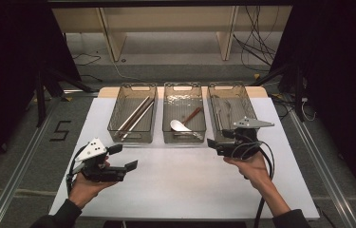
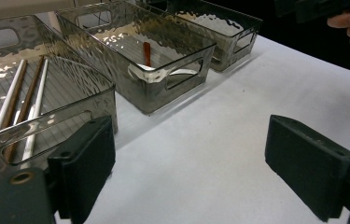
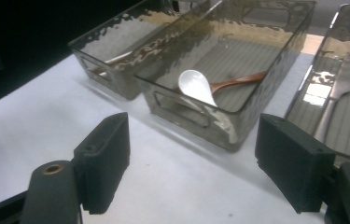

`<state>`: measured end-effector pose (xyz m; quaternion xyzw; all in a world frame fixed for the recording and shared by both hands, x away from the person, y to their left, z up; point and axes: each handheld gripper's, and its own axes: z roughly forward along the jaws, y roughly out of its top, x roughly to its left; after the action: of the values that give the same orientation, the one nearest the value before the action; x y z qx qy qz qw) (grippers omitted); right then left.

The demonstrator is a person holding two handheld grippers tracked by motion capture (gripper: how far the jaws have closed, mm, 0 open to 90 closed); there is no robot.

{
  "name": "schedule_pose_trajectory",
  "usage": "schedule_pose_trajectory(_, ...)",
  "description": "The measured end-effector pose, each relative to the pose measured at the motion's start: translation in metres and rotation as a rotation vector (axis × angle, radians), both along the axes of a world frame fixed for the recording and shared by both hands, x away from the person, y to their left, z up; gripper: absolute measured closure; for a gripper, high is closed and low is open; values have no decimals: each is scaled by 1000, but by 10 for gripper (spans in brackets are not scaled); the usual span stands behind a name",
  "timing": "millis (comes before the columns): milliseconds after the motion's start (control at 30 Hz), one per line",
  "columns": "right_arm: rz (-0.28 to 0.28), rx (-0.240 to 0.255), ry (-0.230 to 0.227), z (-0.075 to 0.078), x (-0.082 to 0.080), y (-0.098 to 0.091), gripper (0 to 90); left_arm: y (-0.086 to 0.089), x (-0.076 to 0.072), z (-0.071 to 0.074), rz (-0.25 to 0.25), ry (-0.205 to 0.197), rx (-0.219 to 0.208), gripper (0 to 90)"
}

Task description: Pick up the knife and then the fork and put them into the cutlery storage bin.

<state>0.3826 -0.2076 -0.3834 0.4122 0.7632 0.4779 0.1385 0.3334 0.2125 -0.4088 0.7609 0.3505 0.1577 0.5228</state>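
Note:
Three smoky clear bins stand in a row on the white table [image 1: 190, 190]. The left bin [image 1: 117, 109] holds long chopsticks [image 1: 135, 116], seen close in the left gripper view [image 2: 23, 107]. In the middle bin [image 1: 183, 87] lie a white spoon [image 3: 198, 86] and a wooden spoon [image 3: 238, 81]. Metal cutlery [image 3: 338, 95] rests in the right bin [image 1: 226, 86]. My left gripper [image 1: 123, 157] is open over bare table in front of the left bin, nothing between its jaws [image 2: 191, 154]. My right gripper [image 1: 213, 146] is open and empty too [image 3: 196, 149], at the near corner of the right bin.
The bins take up the table's far half; bare white surface stretches between my two hands along the near half. Black frames stand on both sides, and cables lie on the floor beyond the table. A cable trails from my right gripper [image 1: 267, 190].

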Motion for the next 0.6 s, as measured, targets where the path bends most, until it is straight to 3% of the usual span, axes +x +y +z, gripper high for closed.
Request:
schedule_pose_trajectory(367,-9,26,-62,-7,-29,-11,260,-1,0,0,-4,1,2,157)
schedule_pose_trajectory(600,-18,46,-70,-11,-39,-15,222,-1,0,0,-7,2,1,157)
